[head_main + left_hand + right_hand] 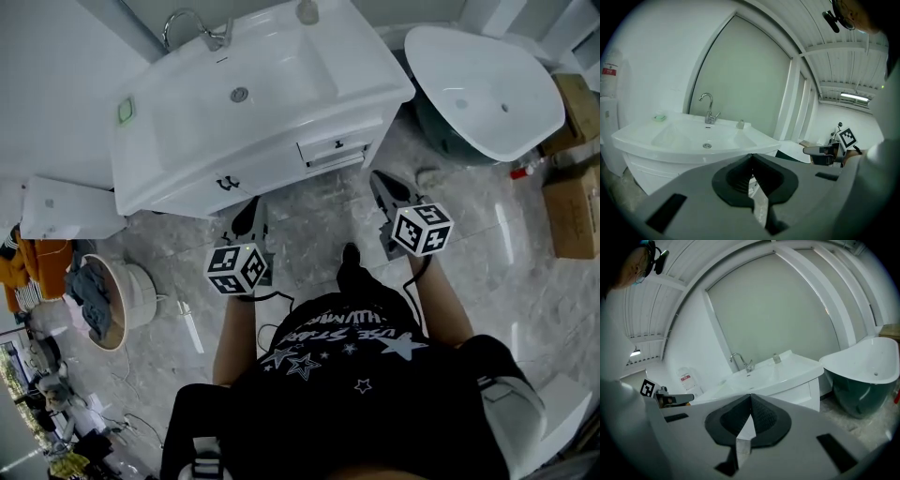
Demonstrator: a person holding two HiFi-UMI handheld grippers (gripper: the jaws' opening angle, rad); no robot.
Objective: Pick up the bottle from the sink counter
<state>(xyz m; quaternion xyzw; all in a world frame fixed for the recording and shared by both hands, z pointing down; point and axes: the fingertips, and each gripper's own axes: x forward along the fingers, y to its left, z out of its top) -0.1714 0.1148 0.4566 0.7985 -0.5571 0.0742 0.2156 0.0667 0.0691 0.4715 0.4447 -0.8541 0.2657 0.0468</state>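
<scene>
A: Quick run, L to R. What's far left?
B: Round basket (117, 314) w/ clothes on the floor (309, 234), well left of the L gripper (249, 211).

A: And the L gripper itself?
B: Clenched. In its own view (751, 158) the jaws are together w/ nothing btw them. It's low over the floor, tips pointing at the front of the white table (366, 80), near the cabinet doors but not touching.

A: What's on the table?
B: Green soap pad (126, 112) at the left end, ahead-left of the L gripper. Faucet (202, 28) is at the back edge, straight ahead of it and well apart.

A: Where's the bottle?
B: Bottle (307, 11) stands upright at the table's back right corner, just right of the faucet. It's ahead of both grippers, roughly btw their lines and well apart from each. Neither touches it. Small in the gripper views (740, 123) (776, 358), so can't tell details.

A: R gripper?
B: R gripper (380, 178) is also clenched, pads meeting, nothing held. It's over the floor just off the table's right front corner, near the drawer (333, 150).

A: Anything further right?
B: White tub (487, 89) is ahead-right of the R gripper. Cardboard boxes (572, 211) are farther to its right.
</scene>
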